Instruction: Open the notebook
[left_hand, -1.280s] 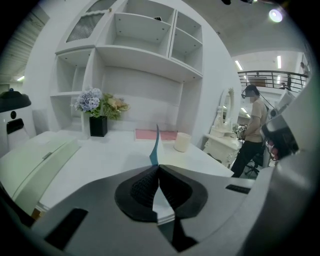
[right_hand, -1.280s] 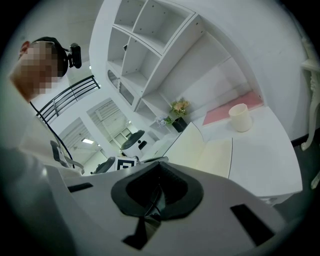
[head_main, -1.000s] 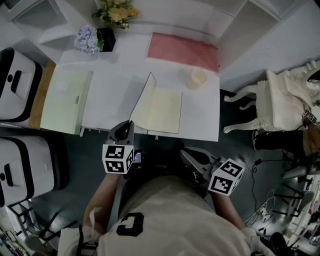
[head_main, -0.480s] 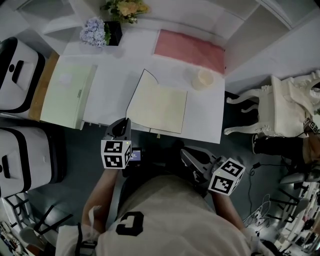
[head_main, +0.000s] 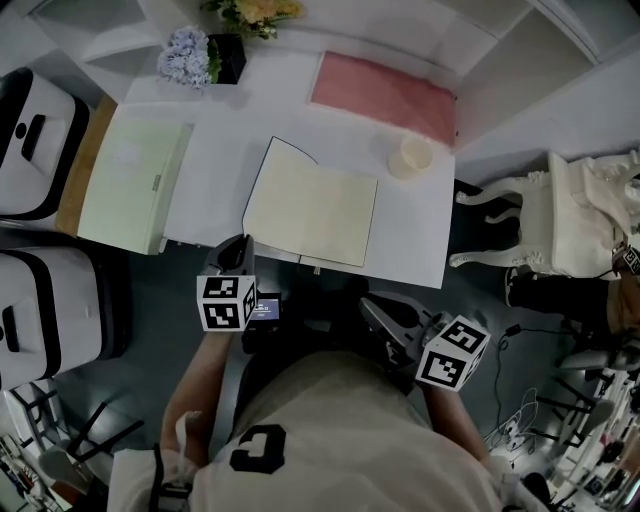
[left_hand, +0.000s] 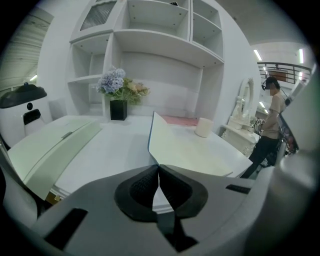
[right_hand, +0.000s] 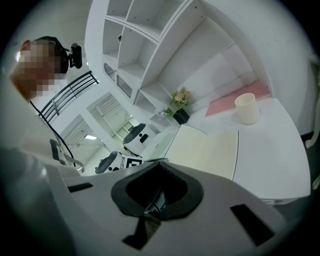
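Observation:
The notebook (head_main: 312, 205) lies open on the white table (head_main: 225, 160), showing cream pages. Its dark-edged cover has dropped to the left; in the left gripper view the cover (left_hand: 152, 131) still stands a little off the table. My left gripper (head_main: 238, 252) hovers at the table's front edge, just left of the notebook's near corner. It is shut with nothing between its jaws, and its tips (left_hand: 159, 166) meet. My right gripper (head_main: 378, 312) hangs below the front edge at the right, apart from the notebook (right_hand: 207, 150). Its jaws (right_hand: 161, 162) are shut and hold nothing.
A pale green folder (head_main: 130, 185) lies at the table's left. A cream cup (head_main: 412, 157) and a pink mat (head_main: 385, 95) are behind the notebook, with potted flowers (head_main: 190, 62) at the back left. A white ornate chair (head_main: 570, 210) stands right, and white machines (head_main: 35, 150) stand left.
The notebook's cover has swung from upright down towards the left, so the book lies wider open. My left gripper has drawn back and down from it. The right gripper has stayed put.

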